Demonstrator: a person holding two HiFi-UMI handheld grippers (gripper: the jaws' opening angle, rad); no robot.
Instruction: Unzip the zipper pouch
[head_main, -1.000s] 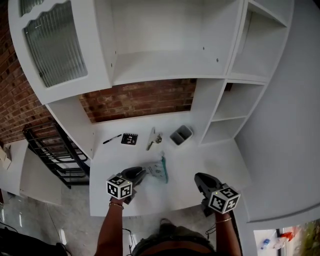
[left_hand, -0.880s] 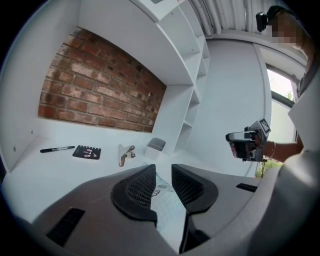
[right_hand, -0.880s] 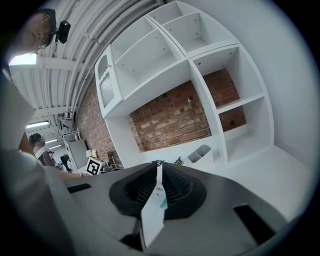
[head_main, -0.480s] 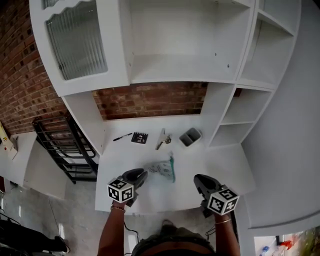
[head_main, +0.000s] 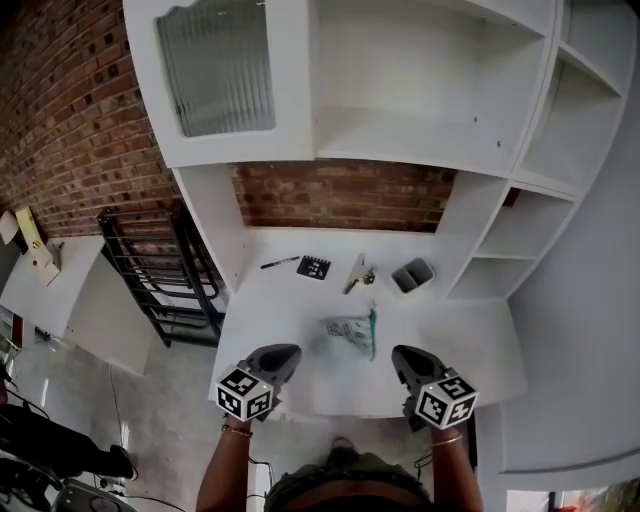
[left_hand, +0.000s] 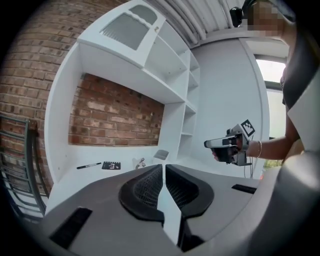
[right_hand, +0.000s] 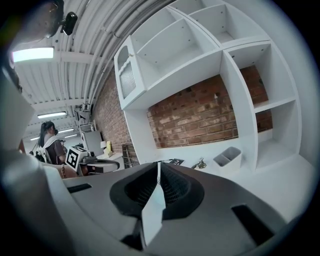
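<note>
Both tools have withdrawn, head view: left gripper and right gripper sit clear of the pale patterned zipper pouch with teal edge, which lies ahead between them. Left gripper view: jaws just closed, empty. Right gripper view: clenched, empty. Pouch released; zipper state unclear.

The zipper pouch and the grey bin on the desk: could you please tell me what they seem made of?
The zipper pouch looks like soft fabric or film, limp and rumpled, with a teal edge. The grey bin looks like rigid matte plastic: straight walls, no shine.
</note>
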